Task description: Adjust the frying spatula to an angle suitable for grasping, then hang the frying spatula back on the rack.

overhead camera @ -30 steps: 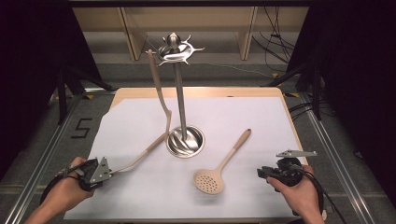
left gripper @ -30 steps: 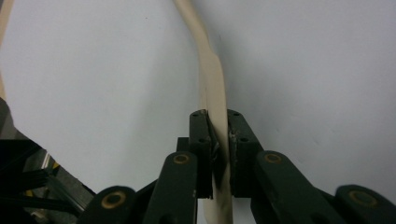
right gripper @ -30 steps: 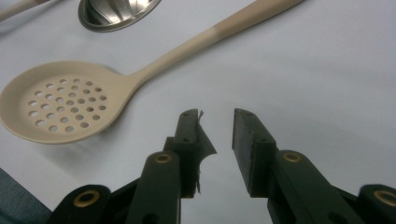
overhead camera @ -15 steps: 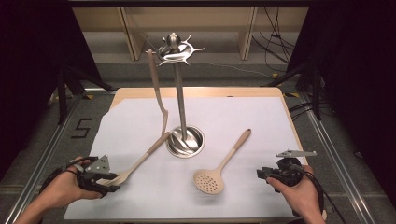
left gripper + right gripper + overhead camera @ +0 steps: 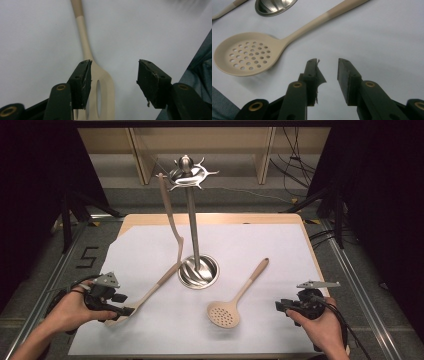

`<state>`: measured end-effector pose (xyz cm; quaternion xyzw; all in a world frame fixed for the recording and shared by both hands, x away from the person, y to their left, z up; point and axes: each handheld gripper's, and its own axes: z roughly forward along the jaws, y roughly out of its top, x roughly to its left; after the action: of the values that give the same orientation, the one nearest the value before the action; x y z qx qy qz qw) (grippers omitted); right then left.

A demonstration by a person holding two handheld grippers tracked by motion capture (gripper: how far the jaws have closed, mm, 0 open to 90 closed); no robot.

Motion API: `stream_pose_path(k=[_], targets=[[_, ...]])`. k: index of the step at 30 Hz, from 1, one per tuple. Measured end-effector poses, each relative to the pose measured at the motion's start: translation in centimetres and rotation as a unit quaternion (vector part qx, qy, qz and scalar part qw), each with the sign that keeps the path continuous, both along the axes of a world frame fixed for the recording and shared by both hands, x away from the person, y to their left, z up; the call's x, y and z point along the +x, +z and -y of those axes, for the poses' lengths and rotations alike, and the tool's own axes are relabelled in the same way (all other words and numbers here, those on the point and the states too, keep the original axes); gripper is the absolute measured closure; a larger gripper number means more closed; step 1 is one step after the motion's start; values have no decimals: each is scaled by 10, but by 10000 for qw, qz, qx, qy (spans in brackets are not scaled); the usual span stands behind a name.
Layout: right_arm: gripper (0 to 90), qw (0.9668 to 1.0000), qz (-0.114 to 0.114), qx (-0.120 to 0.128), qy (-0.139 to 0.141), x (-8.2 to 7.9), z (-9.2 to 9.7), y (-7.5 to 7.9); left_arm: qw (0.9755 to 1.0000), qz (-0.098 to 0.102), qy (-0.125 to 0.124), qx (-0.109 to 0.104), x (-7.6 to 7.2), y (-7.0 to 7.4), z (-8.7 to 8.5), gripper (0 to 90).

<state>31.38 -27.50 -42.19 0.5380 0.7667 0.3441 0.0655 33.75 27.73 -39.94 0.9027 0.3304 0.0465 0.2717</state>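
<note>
At near left of white-covered surface point(image 5: 280, 245): left tool point(image 5: 120, 310) jaws wide, just been opening, slotted spatula point(image 5: 100, 80) lying flat between them, left pad at its edge, right pad clear. At near right: right tool point(image 5: 328, 72) open, just been widening, nothing between jaws. Just beyond: perforated skimmer spoon point(image 5: 223, 314) flat. Farther, centre: steel utensil stand point(image 5: 192, 220), beige utensil point(image 5: 170, 215) hanging from top.
</note>
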Motion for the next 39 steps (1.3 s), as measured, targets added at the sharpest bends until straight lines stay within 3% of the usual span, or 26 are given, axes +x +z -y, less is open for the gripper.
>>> stream_pose_path(k=[3, 4, 5, 6, 7, 16, 20, 21, 24, 39], targets=[[697, 9999, 43, -98, 6, 1, 2, 0, 9992, 28, 386, -92, 5, 2, 3, 427], [697, 10000, 15, -83, -27, 1, 1, 0, 9986, 78, 529, -14, 8, 2, 5, 426], [697, 10000, -24, -41, -26, 0, 1, 1, 9987, 28, 499, 103, 11, 2, 6, 427], [697, 9995, -18, 280, 129, 2, 2, -2, 9982, 40, 572, 149, 14, 0, 9, 427], [697, 9996, 25, 249, 88, 2, 1, -2, 9980, 108, 595, 191, 17, -3, 11, 427], [698, 9997, 9, 226, 125, 3, 3, -4, 9955, -60, 835, 445, 46, -22, 28, 471], [699, 9997, -45, 208, 126, 4, 6, -5, 9947, -69, 882, 523, 53, -24, 33, 482], [699, 9998, 79, 195, 56, 3, 5, -7, 9948, -41, 863, 547, 55, -24, 35, 483], [699, 9997, -28, 229, 88, 3, 7, -5, 9948, 2, 846, 564, 59, -24, 39, 485], [700, 9998, 2, 206, 61, 1, 4, -1, 9933, -34, 813, 815, 71, -29, 50, 512]])
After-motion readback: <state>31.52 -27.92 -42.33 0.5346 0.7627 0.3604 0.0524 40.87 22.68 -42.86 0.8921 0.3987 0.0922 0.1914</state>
